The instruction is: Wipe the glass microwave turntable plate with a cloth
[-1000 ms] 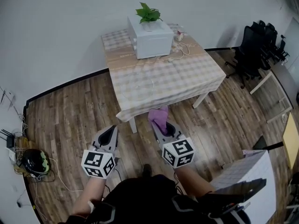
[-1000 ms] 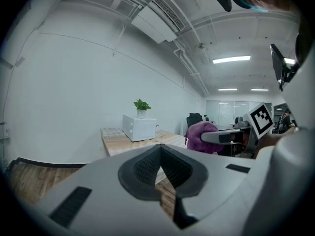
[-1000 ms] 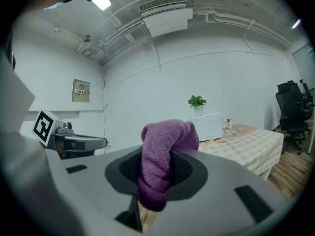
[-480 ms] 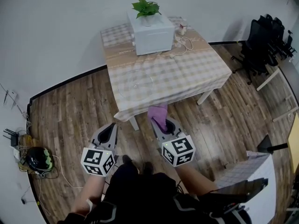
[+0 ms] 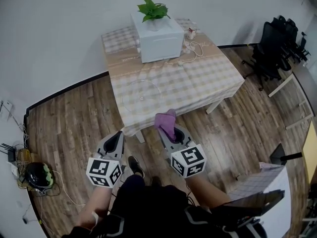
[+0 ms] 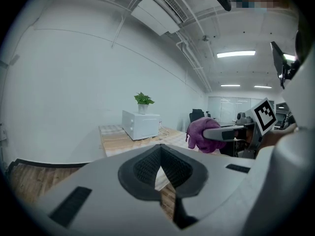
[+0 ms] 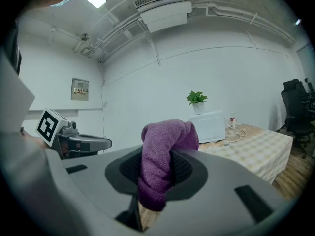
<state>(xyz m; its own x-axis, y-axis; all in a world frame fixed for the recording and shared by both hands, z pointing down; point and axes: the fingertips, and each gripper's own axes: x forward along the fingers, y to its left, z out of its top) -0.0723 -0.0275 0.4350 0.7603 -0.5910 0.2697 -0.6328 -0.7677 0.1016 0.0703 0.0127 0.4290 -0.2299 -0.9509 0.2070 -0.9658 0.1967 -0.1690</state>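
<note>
The clear glass turntable plate [image 5: 142,94] lies flat on the checked tablecloth [image 5: 198,78], near the table's front left. Both grippers are held in the air short of the table's front edge. My right gripper [image 5: 172,133] is shut on a purple cloth [image 5: 166,123] that bulges up out of the jaws [image 7: 165,146]. My left gripper [image 5: 118,139] is shut with nothing in it, its tips meeting [image 6: 160,149]. The plate does not show in either gripper view. The left gripper view catches the right gripper's cloth [image 6: 199,134] off to its right.
A white microwave [image 5: 157,42] with a potted plant [image 5: 152,9] stands at the table's back, with a small bottle [image 5: 190,33] and a cable [image 5: 193,51] beside it. Black office chairs [image 5: 275,48] stand at right. A helmet [image 5: 37,173] and wires lie on the floor at left.
The person has stepped nearer the table, and the view has shifted. The right gripper's cloth now reaches the table's front edge. Both grippers keep their states.
</note>
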